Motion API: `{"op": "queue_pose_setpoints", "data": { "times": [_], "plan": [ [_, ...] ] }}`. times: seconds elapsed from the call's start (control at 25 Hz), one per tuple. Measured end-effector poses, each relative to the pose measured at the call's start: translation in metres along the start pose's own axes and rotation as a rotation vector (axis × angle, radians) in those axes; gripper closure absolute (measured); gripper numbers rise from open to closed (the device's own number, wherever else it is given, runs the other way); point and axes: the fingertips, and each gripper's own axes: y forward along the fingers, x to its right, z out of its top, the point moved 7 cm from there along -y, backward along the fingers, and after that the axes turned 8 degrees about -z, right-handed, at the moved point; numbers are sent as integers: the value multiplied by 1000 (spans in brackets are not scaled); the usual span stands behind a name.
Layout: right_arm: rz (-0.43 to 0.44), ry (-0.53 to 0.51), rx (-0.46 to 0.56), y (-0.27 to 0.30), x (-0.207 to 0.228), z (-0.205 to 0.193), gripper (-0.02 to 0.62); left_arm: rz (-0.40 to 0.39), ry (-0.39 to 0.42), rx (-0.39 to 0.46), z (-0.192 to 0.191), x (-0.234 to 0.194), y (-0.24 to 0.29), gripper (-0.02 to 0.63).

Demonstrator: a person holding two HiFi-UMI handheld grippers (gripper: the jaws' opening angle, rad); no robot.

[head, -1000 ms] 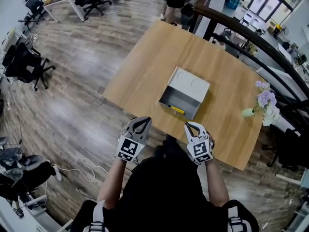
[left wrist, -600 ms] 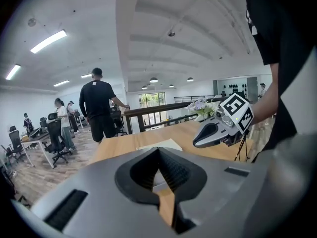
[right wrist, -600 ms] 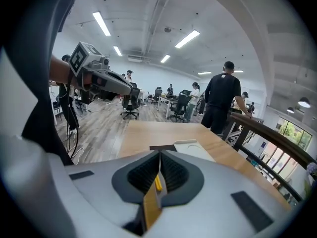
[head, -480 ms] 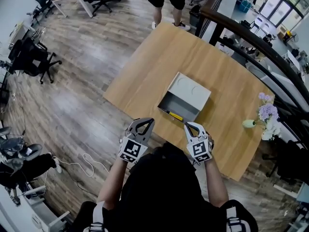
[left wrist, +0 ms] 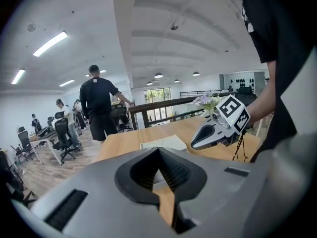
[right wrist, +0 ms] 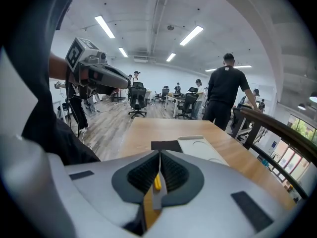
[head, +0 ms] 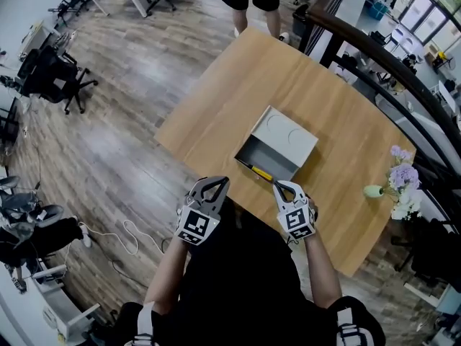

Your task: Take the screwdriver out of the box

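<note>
My left gripper (head: 214,182) and right gripper (head: 281,186), both closed, at the near edge of the table (head: 238,78).
Both have jaws together with nothing held. The yellow screwdriver (head: 261,172) lies in the open mouth of the grey box (head: 288,137), which faces this edge. My right tip is just beside it, perhaps touching.

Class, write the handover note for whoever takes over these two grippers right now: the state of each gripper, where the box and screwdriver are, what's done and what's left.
Left gripper: shut, empty, at the near table edge, left of the box.
Right gripper: shut, empty, tips just short of the box's open front.
Box: grey, mid-table, open side facing the person.
Screwdriver: yellow handle, lying inside at the open front.
Done: nothing taken out yet.
Left: open the right jaws, grip the handle, draw it out.
</note>
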Motion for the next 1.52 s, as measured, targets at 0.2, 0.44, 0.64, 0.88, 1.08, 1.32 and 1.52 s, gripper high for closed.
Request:
{"op": "queue_pose_setpoints", "data": {
  "times": [0.2, 0.44, 0.64, 0.88, 1.08, 1.32, 1.52],
  "plan": [
    [15, -22, -19, 13, 1, -2, 569, 13, -11, 11, -5, -8, 3, 584],
    [18, -17, -58, 32, -2, -3, 569, -5, -30, 27, -11, -25, 10, 584],
    [32, -23, -101, 42, -7, -9, 569, -16, -36, 45, -11, -38, 18, 584],
    [57, -20, -164, 57, -7, -13, 569, -60, -39, 41, -15, -52, 25, 584],
    [139, -27, -258, 75, -8, -22, 569, -104, -29, 43, -11, -72, 34, 584],
    [207, -34, -368, 96, -1, -37, 568, -140, -34, 41, -12, -90, 39, 583],
    [278, 0, -453, 113, 3, -52, 558, -155, -41, 19, -19, -100, 42, 584]
  ]
}}
